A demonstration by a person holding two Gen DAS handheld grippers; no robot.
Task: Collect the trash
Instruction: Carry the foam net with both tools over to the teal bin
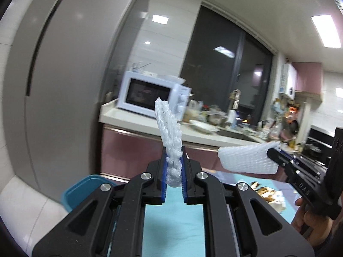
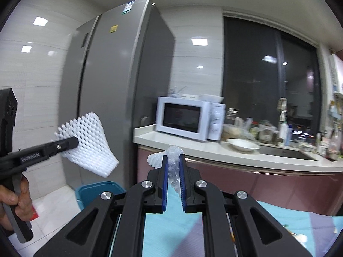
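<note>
Over by the far-left edge of the teal-covered table (image 2: 167,231), down on the pale floor beside the grey fridge (image 2: 120,81), sits the blue bin (image 2: 96,192), and that looks like where both loads are bound. Nearest it, the left gripper (image 1: 174,165) has its blue pads squeezed onto a white foam fruit net (image 1: 168,126), which stands up out of the jaws like a fan; from the right wrist's view the same net (image 2: 90,143) shows flat-on, pinched near one edge, hanging in the air above and a little left of the bin. Gripping it by the edge makes sense: the mesh is soft and springy, so a hard pinch on a thin fold keeps it from slipping.

Moving right, the right gripper (image 2: 173,167) is clamped on a second foam net (image 2: 171,160), crumpled between its pads with a curl poking out to the left. The left wrist's view shows that piece (image 1: 244,160) spread wide, held level over the table's middle.

Further right, gold wrappers and pale scraps (image 1: 268,194) lie on the cloth near its right side, so I'd say the job is under way, not finished. Behind it all, the microwave (image 2: 188,117) sits at the left end of the cluttered counter (image 2: 214,150). Both nets are airborne; letting go over the bin looks like the next step.
</note>
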